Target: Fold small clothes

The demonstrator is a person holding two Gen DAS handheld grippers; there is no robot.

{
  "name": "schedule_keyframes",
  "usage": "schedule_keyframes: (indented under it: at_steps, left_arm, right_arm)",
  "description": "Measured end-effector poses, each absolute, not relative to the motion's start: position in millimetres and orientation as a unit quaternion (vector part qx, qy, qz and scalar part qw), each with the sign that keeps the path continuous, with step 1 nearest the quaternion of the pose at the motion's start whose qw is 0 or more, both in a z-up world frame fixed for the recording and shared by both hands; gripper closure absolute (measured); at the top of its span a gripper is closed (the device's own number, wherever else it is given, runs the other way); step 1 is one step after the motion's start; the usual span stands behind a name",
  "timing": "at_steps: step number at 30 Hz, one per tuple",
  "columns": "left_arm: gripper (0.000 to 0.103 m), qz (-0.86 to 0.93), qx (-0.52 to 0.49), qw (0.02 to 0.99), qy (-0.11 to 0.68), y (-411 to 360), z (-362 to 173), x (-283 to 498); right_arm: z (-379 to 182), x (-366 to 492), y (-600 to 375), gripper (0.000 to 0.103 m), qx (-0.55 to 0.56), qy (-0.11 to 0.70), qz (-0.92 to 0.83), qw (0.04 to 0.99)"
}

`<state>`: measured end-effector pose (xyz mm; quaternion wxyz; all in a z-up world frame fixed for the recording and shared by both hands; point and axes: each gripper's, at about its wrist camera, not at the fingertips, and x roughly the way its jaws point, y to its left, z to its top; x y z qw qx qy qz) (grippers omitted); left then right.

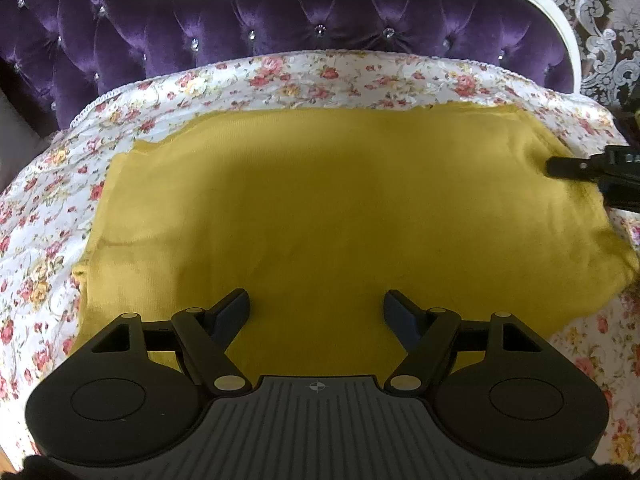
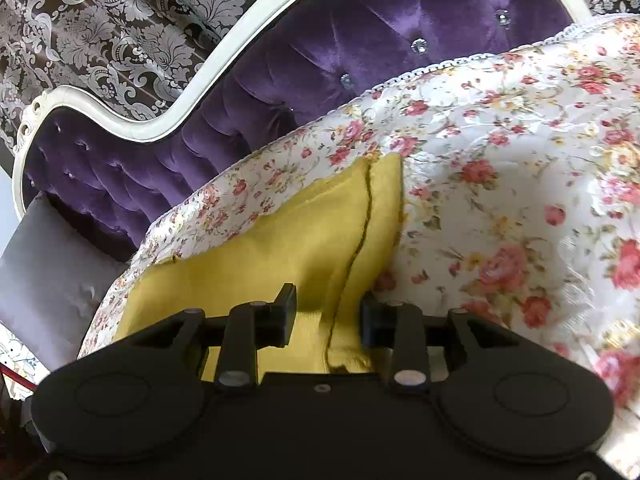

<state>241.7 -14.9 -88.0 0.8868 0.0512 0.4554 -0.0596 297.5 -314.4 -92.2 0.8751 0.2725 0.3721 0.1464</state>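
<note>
A mustard-yellow knit garment [image 1: 320, 208] lies spread flat on a floral bedspread [image 1: 48, 216]. My left gripper [image 1: 316, 308] is open and empty, hovering over the garment's near edge. My right gripper [image 2: 329, 316] is open, its jaws standing either side of the garment's seamed right edge [image 2: 360, 240], low over the cloth. The right gripper also shows in the left wrist view [image 1: 592, 168] at the garment's far right side.
A purple tufted headboard [image 1: 280, 28] with a white frame [image 1: 552, 12] stands behind the bed. Patterned wallpaper [image 2: 100, 20] is behind it. The floral bedspread [image 2: 520, 180] rises in a mound to the right of the garment.
</note>
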Motion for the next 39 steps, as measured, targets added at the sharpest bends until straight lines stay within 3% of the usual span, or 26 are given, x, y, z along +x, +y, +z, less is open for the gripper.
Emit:
schedule_keyframes:
  at_steps: [2,3,10,15,17,26,27,28,33,35,39]
  left_arm:
    - [0.030,-0.063,0.055,0.892,0.444,-17,-82,246]
    - [0.030,-0.062,0.057,0.895,0.439,-18,-78,250]
    - [0.031,-0.047,0.060,0.906,0.417,-31,-77,289]
    - [0.038,-0.058,0.076,0.896,0.433,-33,-89,300]
    - [0.042,-0.062,0.045,0.899,0.432,-20,-80,297]
    - [0.042,-0.001,-0.009,0.919,0.393,74,-51,255]
    - [0.042,0.006,-0.011,0.919,0.394,85,-51,251]
    - [0.042,0.012,-0.012,0.918,0.395,95,-50,248]
    - [0.042,0.044,-0.036,0.912,0.406,143,-56,237]
    - [0.042,0.049,-0.048,0.909,0.410,155,-58,234]
    - [0.042,0.037,-0.064,0.910,0.409,165,-54,229]
  right_arm:
    - [-88,297,-312,0.081,0.261,0.376,0.138,0.878]
    - [-87,296,-313,0.081,0.262,0.375,0.139,0.878]
    - [-62,289,-307,0.083,0.258,0.369,0.136,0.883]
    - [-38,291,-278,0.083,0.236,0.371,0.144,0.887]
    - [-29,295,-263,0.083,0.230,0.370,0.150,0.887]
    - [8,319,-160,0.083,0.199,0.366,0.216,0.883]
    - [9,322,-147,0.092,0.199,0.363,0.231,0.880]
    - [9,325,-132,0.093,0.200,0.362,0.245,0.877]
    - [4,335,-59,0.093,0.169,0.368,0.286,0.868]
    - [1,334,-45,0.086,0.163,0.362,0.288,0.871]
    - [2,315,-46,0.083,0.115,0.345,0.273,0.891]
